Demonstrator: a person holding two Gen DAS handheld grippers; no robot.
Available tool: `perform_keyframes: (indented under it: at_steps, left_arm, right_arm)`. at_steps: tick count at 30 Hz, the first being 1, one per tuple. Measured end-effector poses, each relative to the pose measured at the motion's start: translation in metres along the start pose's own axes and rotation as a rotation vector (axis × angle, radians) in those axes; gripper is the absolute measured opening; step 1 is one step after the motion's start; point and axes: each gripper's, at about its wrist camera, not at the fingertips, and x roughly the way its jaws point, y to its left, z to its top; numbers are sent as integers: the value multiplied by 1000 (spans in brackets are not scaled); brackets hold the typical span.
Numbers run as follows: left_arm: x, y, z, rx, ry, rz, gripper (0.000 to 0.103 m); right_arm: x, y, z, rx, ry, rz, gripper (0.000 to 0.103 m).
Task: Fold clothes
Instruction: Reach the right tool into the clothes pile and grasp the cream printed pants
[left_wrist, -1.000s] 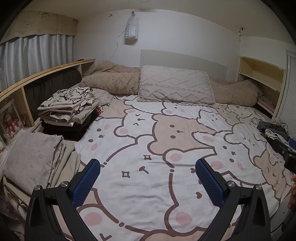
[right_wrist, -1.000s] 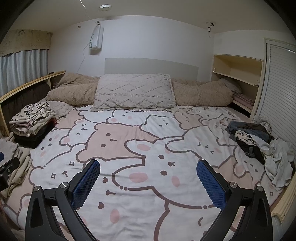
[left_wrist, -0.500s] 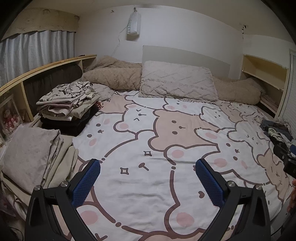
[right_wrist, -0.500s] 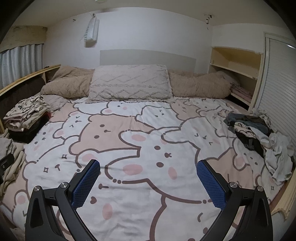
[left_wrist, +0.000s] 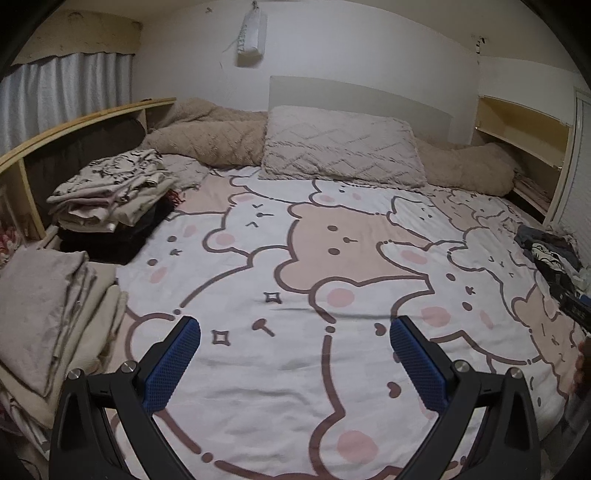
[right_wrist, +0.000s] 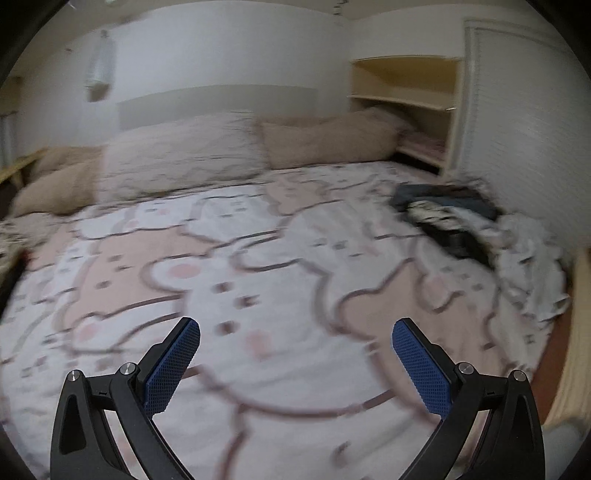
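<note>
A heap of unfolded clothes (right_wrist: 480, 229), dark and white, lies at the bed's right edge; part of it shows in the left wrist view (left_wrist: 550, 251). A stack of folded clothes (left_wrist: 110, 199) sits at the bed's left side, with folded beige linens (left_wrist: 48, 317) nearer. My left gripper (left_wrist: 295, 332) is open and empty above the bear-print sheet (left_wrist: 295, 258). My right gripper (right_wrist: 295, 332) is open and empty, also over the sheet (right_wrist: 258, 280), left of the heap. The right wrist view is blurred.
A beige pillow (left_wrist: 343, 147) and rolled quilt (left_wrist: 207, 140) lie along the headboard. A wooden shelf (left_wrist: 74, 129) runs along the left side; a cream shelf unit (right_wrist: 406, 96) and slatted door (right_wrist: 524, 110) stand at the right.
The right gripper has swung to the right, bringing the unfolded heap nearer to centre, with motion blur. The left gripper has tilted and shifted slightly. Both stay open.
</note>
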Motion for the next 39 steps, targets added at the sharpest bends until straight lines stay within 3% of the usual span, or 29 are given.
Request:
perform_keyframes:
  at_steps: [14, 24, 31, 34, 39]
  left_arm:
    - [41, -38, 13, 36, 70, -77, 103]
    - [77, -45, 23, 16, 101, -61, 103]
    - [98, -47, 18, -8, 123, -17, 103]
    - [107, -47, 15, -17, 138, 22, 103]
    - [116, -58, 17, 51, 155, 45, 103]
  right_arm:
    - [145, -134, 79, 86, -57, -489, 103]
    - [245, -194, 123, 182, -54, -615, 103]
    - [334, -203, 128, 23, 73, -699, 100]
    - [378, -202, 122, -118, 183, -812, 84]
    - [412, -201, 114, -288, 211, -941, 84]
